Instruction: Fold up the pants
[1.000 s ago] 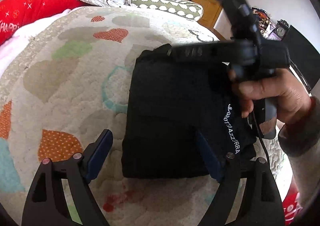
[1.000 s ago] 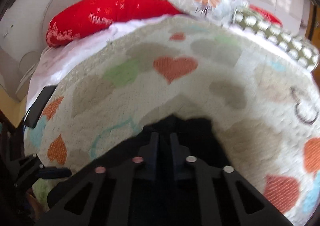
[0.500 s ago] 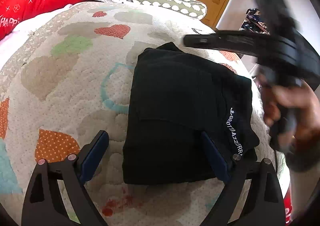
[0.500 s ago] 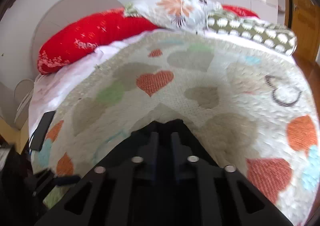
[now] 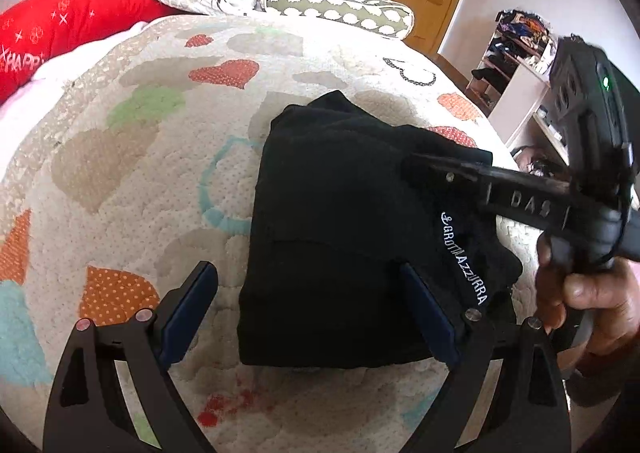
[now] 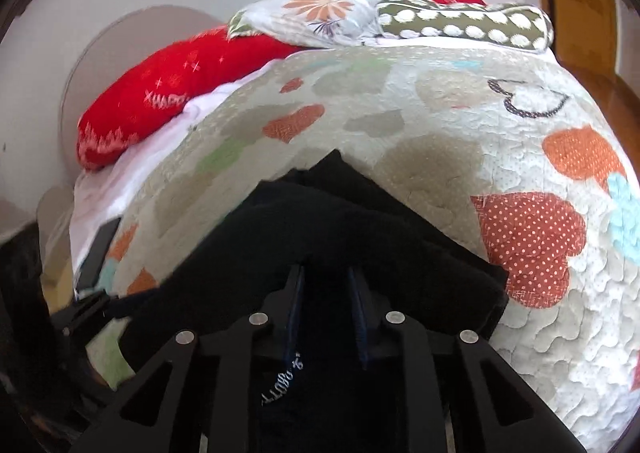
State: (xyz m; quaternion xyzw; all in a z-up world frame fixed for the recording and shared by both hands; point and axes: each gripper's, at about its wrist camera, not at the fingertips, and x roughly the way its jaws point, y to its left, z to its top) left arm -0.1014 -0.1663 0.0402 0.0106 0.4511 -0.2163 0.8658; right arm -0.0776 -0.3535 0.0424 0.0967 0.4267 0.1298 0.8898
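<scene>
A: Big picture first. Bed quilt [image 5: 120,181] carries everything; the pants [image 5: 340,221] sit on it as a compact black folded block, just right of the teal heart outline, well short of the pillows [image 5: 332,9].

B: And your tools?

A: Your left gripper [image 5: 308,313] hangs at the near edge of the pants, fingers spread wide. One pad is off the left edge over bare quilt, the other over the cloth. Nothing pinched.

B: Right one?

A: Your right gripper [image 6: 326,313] comes in over the right side of the pants, near the white lettering [image 5: 464,257]. Fingers [image 6: 294,309] stand slightly apart; I see cloth below them, none clamped.

B: Risks?

A: Judgement only: the far corner of the pants pokes out past the block, so the stack looks loose. If your right fingers snag the top layer near the lettering while moving off, they'd drag the fold open. A low left pad could catch the near edge the same way.
</scene>
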